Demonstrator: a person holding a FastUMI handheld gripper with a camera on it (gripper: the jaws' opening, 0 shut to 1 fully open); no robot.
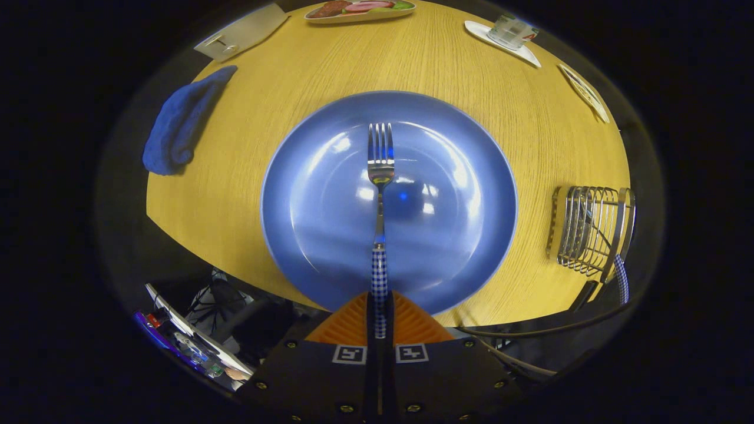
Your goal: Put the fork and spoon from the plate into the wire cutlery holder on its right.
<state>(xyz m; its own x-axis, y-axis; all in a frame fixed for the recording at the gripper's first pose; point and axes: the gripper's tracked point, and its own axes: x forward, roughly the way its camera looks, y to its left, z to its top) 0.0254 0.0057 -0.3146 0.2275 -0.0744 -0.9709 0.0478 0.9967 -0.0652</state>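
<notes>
My gripper [380,306] is shut on the checked blue-and-white handle of a steel fork [380,171]. The fork points straight ahead from the fingers, its tines out over the middle of a big round blue plate [318,235]. Nothing else lies on the plate. To the plate's right stands the wire cutlery holder [589,229], near the table's edge. A checked blue-and-white handle [622,277] like the fork's hangs out of the holder's near side; its other end is hidden by the wires.
The round wooden table [247,176] carries a folded blue cloth [179,121] left of the plate. Beyond the plate are a platter of food [359,9], a glass on a white saucer [509,32], a small dish [583,91] and a white card [241,32].
</notes>
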